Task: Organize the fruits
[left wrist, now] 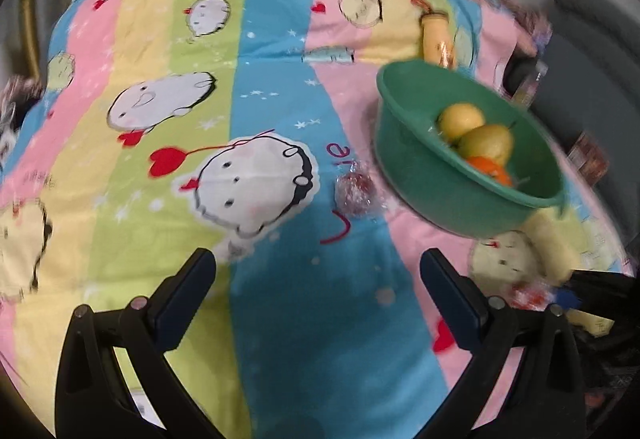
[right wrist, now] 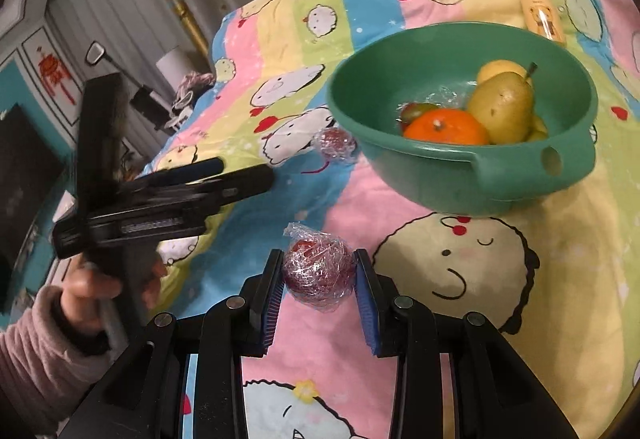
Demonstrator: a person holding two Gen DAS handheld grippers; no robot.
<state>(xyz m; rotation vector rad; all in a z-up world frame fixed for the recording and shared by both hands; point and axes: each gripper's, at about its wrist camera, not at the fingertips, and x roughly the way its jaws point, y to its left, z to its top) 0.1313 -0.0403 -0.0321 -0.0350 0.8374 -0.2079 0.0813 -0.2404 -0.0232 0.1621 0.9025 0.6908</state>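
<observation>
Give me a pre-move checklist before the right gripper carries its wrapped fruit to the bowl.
1. Right gripper fingers on both sides of the near wrapped red fruit: ok.
2. Grip firm enough to lift: cannot tell.
3. Room left in the green bowl beside the orange and pear: ok.
4. Left gripper open and holding nothing: ok.
5. Left gripper clear of the path to the bowl: ok.
6. Second wrapped fruit in the bowl: not ok, it lies on the blanket.

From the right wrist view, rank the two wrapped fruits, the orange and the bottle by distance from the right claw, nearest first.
1. Wrapped fruit, between the right claw fingers.
2. Second wrapped fruit, ahead, left of the bowl.
3. Orange, in the bowl.
4. Bottle, far right.
</observation>
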